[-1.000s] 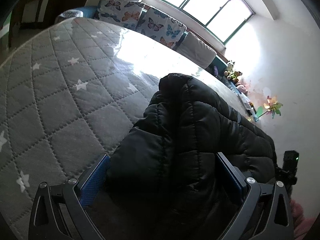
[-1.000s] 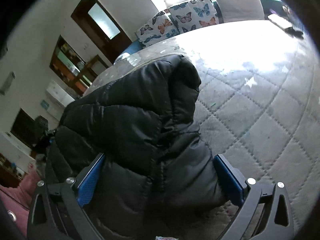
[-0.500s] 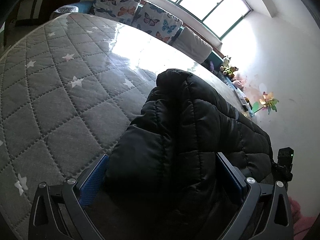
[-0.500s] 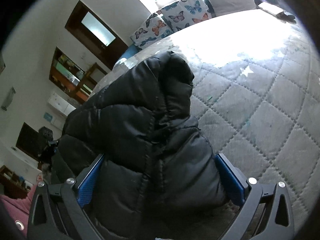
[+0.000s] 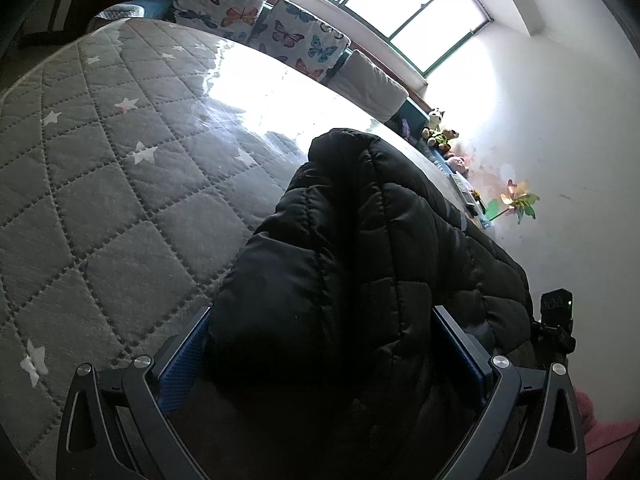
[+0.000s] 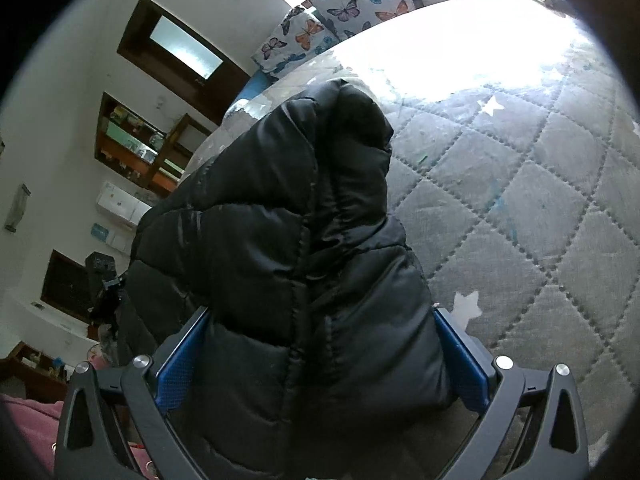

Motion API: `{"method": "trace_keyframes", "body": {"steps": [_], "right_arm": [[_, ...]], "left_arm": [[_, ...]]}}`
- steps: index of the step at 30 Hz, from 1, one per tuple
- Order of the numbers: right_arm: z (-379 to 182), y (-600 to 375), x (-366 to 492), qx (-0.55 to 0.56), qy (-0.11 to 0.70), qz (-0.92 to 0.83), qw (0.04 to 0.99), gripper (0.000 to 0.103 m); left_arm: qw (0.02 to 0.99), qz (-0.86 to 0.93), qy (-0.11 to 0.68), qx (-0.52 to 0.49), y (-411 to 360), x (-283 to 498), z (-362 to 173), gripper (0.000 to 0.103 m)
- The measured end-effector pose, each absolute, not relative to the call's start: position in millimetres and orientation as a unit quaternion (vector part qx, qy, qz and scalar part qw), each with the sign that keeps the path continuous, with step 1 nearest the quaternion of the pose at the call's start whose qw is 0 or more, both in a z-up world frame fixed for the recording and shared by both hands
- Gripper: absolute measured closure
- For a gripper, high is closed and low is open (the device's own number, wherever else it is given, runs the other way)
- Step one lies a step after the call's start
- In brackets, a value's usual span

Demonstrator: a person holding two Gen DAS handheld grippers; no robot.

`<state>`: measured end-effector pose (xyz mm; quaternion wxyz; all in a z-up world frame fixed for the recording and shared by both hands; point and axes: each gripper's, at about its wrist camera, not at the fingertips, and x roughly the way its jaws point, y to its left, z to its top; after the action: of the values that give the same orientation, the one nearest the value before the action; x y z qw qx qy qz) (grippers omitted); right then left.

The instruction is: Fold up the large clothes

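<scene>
A black puffer jacket (image 5: 380,240) lies bunched on the grey quilted bed (image 5: 120,184), one end raised. My left gripper (image 5: 322,360) holds a thick fold of it, and the padding fills the wide gap between the blue pads (image 5: 182,364). In the right wrist view the same jacket (image 6: 288,208) rises from the mattress (image 6: 540,220). My right gripper (image 6: 320,360) is clamped on its other thick end. The jacket hides both sets of fingertips.
Butterfly-print pillows (image 5: 280,28) and a pale cushion (image 5: 368,88) line the window end of the bed. Soft toys (image 5: 440,132) and a pinwheel (image 5: 516,200) sit by the white wall. A shelf unit (image 6: 140,148) and a dark door (image 6: 180,52) stand beyond the bed's far side.
Both views have swung slightly over the bed while the jacket stays fixed between the fingers of each gripper. The grips have not changed.
</scene>
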<state>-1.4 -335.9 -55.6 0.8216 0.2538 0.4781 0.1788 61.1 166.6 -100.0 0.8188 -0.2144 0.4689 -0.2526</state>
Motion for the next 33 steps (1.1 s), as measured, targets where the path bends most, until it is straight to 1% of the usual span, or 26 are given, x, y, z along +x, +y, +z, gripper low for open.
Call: {"method": "trace_keyframes", "body": {"steps": [5,7,9,14,16,17,18,20,21,22,25,26,28,29,30,31,33], "right_arm": [[-59.6,-334.8,-5.5,0.268,0.464,0.178,0.826,0.0],[-60.4,-332.5,-5.3,0.284,0.476,0.194,0.81,0.0],[-57.9,-331.1,-6.3,0.273,0.482,0.199,0.808,0.0],[-64.4,-337.8,-5.2,0.287,0.466,0.201,0.813,0.0],[-65.8,-339.4,-7.4,0.303,0.459,0.199,0.811,0.007],[-63.6,-339.9,-10.3,0.315,0.454,0.199,0.809,0.016],[-60.7,-340.9,-13.9,0.328,0.449,0.198,0.807,0.023],[-52.9,-337.7,-17.2,0.317,0.444,0.199,0.814,0.03],[-50.3,-337.3,-18.1,0.312,0.438,0.202,0.818,0.032],[-52.0,-337.1,-16.7,0.309,0.438,0.202,0.82,0.032],[-62.1,-341.2,-12.9,0.324,0.43,0.211,0.815,0.032],[-62.3,-340.9,-12.5,0.319,0.428,0.214,0.818,0.032],[-66.3,-342.3,-11.2,0.324,0.421,0.217,0.819,0.022],[-71.0,-343.8,-10.3,0.333,0.421,0.221,0.814,0.013],[-75.1,-345.4,-8.2,0.336,0.422,0.223,0.812,0.009],[-72.8,-340.6,-5.4,0.32,0.422,0.23,0.816,0.006],[-68.3,-333.1,-2.6,0.301,0.427,0.226,0.822,0.008]], "left_arm": [[0.803,-0.268,0.473,-0.245,165.5,63.1,-103.4,0.0],[0.789,-0.282,0.479,-0.262,161.1,58.6,-104.4,0.0],[0.787,-0.287,0.475,-0.27,159.6,54.6,-105.5,0.0],[0.791,-0.278,0.474,-0.267,156.3,55.7,-105.0,0.0],[0.789,-0.268,0.479,-0.276,153.0,55.4,-100.2,0.0],[0.789,-0.272,0.476,-0.278,150.8,57.1,-94.9,0.001],[0.791,-0.288,0.466,-0.273,142.2,51.9,-87.6,0.004],[0.811,-0.296,0.451,-0.226,125.1,41.8,-76.1,0.004],[0.819,-0.293,0.449,-0.203,117.2,40.9,-73.9,0.004],[0.819,-0.291,0.452,-0.2,115.2,43.5,-76.1,0.005],[0.805,-0.283,0.461,-0.243,121.3,54.7,-86.9,0.009],[0.809,-0.281,0.459,-0.238,120.3,53.6,-85.3,0.009],[0.815,-0.277,0.456,-0.225,117.8,52.1,-83.9,0.009],[0.814,-0.275,0.456,-0.229,119.2,50.8,-84.3,0.009],[0.813,-0.274,0.457,-0.234,120.9,50.8,-85.1,0.009],[0.814,-0.271,0.455,-0.238,122.1,51.4,-85.5,0.009],[0.821,-0.263,0.447,-0.239,121.6,48.8,-83.4,0.011]]}}
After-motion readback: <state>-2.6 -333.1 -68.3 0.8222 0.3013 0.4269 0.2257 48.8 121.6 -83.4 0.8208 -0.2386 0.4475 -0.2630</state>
